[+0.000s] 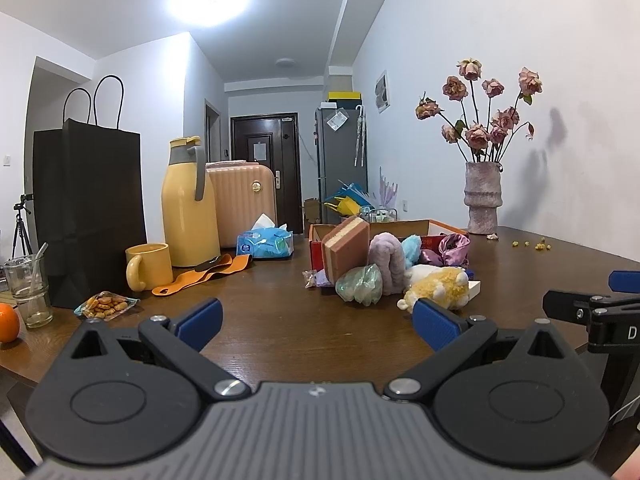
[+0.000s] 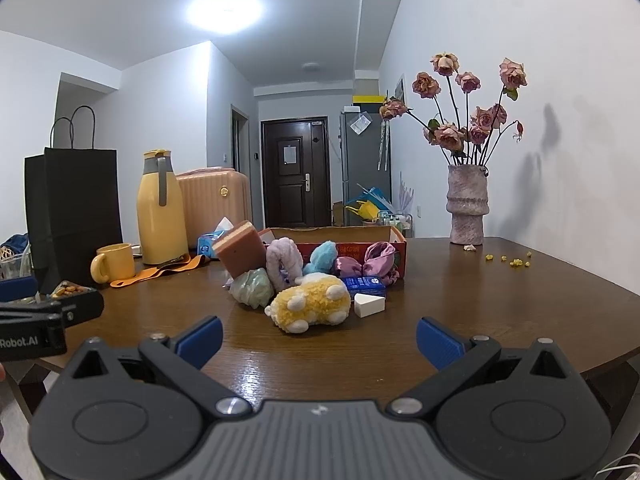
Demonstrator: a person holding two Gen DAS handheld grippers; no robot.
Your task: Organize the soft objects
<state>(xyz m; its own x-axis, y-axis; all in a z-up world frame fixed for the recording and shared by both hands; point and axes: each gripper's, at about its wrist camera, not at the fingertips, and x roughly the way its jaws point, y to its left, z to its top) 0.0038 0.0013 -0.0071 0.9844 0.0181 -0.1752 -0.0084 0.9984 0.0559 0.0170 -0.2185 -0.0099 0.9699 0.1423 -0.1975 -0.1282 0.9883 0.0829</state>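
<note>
A heap of soft things lies mid-table in front of a shallow red cardboard box [image 2: 394, 244]: a yellow and white plush [image 2: 310, 306], a green mesh puff [image 2: 253, 287], a lilac fluffy scrunchie [image 2: 282, 262], a pink and yellow sponge [image 2: 240, 254], a white wedge sponge [image 2: 369, 304]. A blue fluffy piece [image 2: 322, 257] and a purple satin scrunchie [image 2: 376, 261] sit at the box. My right gripper [image 2: 319, 340] is open, short of the plush. My left gripper [image 1: 318, 322] is open too, nothing between its fingers; the plush [image 1: 440, 286] lies just beyond its right fingertip.
On the left stand a black paper bag [image 1: 88, 212], a yellow flask [image 1: 188, 208], a yellow mug [image 1: 148, 266], a tissue pack [image 1: 266, 242], a snack packet [image 1: 105, 305], a glass [image 1: 28, 288] and an orange [image 1: 8, 322]. A vase of dried roses [image 2: 468, 208] stands far right.
</note>
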